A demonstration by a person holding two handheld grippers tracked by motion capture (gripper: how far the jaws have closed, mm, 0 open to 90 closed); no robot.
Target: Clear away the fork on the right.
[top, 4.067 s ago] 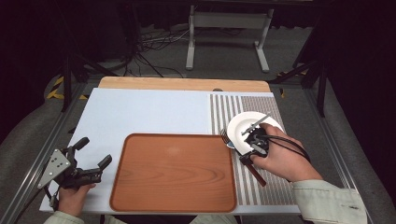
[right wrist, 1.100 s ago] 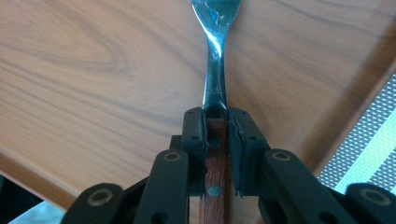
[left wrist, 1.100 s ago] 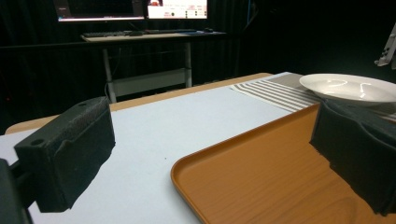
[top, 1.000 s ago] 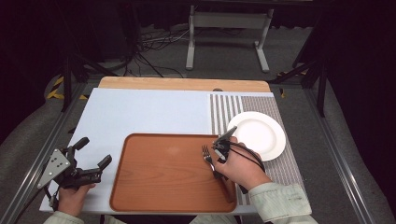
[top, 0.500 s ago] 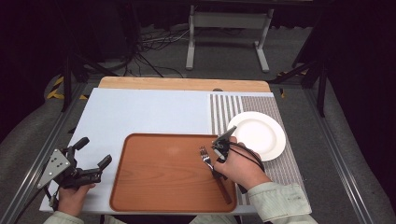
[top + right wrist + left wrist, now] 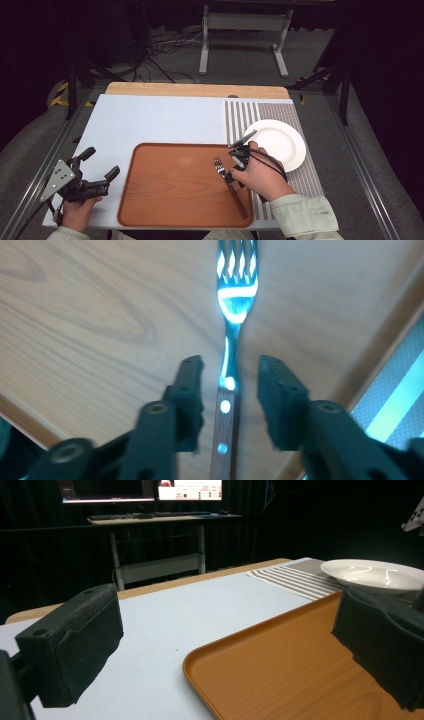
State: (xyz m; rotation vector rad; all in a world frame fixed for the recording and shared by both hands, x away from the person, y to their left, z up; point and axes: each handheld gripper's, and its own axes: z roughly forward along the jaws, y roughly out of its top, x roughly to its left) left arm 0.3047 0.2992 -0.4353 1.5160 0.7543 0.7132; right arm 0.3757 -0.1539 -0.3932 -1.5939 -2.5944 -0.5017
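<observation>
Under right hand (image 6: 262,175), fork (image 6: 220,167) handle

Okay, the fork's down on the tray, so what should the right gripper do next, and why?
Probably lift the right gripper straight up and away. Its jaws have just been opening and stand clear on both sides of the fork, which lies flat on the tray.

the tray (image 6: 175,185) lies on the table (image 6: 150,120) at its near edge, with the striped mat (image 6: 240,120) to its right. the plate (image 6: 287,145) sits on that mat — behind and right of the fork (image 6: 231,184), which lies in the tray's right part, tines pointing away.
</observation>
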